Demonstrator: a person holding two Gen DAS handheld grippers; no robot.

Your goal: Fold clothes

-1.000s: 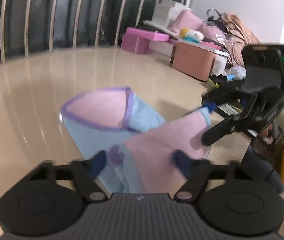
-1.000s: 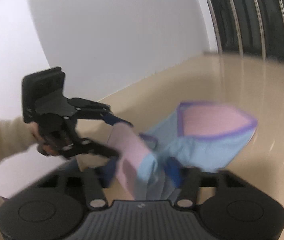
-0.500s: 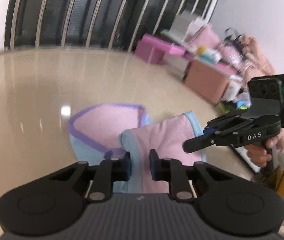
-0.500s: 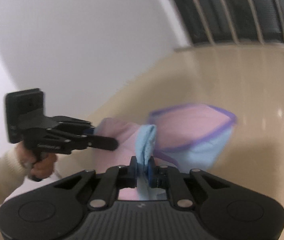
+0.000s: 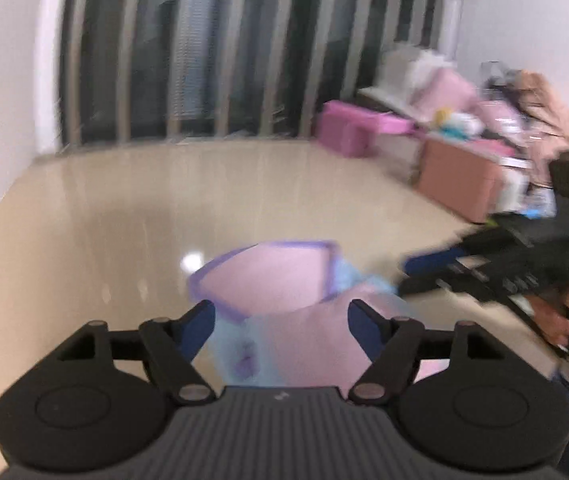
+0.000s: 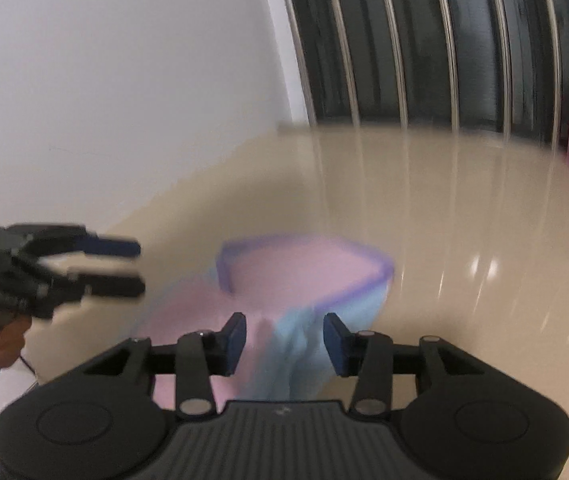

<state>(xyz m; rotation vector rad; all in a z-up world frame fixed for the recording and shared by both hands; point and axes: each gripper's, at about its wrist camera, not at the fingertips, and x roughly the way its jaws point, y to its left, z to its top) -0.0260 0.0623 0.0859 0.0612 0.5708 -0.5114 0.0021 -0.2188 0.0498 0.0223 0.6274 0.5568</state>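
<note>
Far left in the left wrist view a white wall meets a dark window with pale vertical bars [image 5: 220, 60], and the glossy beige tabletop [image 5: 84, 240] runs below it. Low in the frame's middle, the left gripper [image 5: 280, 322] has its blue-padded fingers spread wide, closed on nothing. Between and just beyond them lies the pink and light-blue garment with purple trim [image 5: 272, 280], loosely bunched on the table; its purple-edged pink panel faces up, a second pink fold heaped nearer the camera. To the right the right gripper [image 5: 416, 276] reaches in sideways, blurred, its fingers parted, the hand behind it at the frame's right edge. In the upper right sit pink boxes and soft clutter [image 5: 424, 128].

In the right wrist view the left gripper [image 6: 134, 266] shows at the middle left, fingers apart, against the white wall. Bottom centre, the right gripper [image 6: 284, 338] stands open, the garment [image 6: 304, 276] rising between its blue pads [image 6: 234, 336]; blur hides any contact. The tabletop [image 6: 464, 220] spreads off right beneath the barred window [image 6: 444, 40].
</note>
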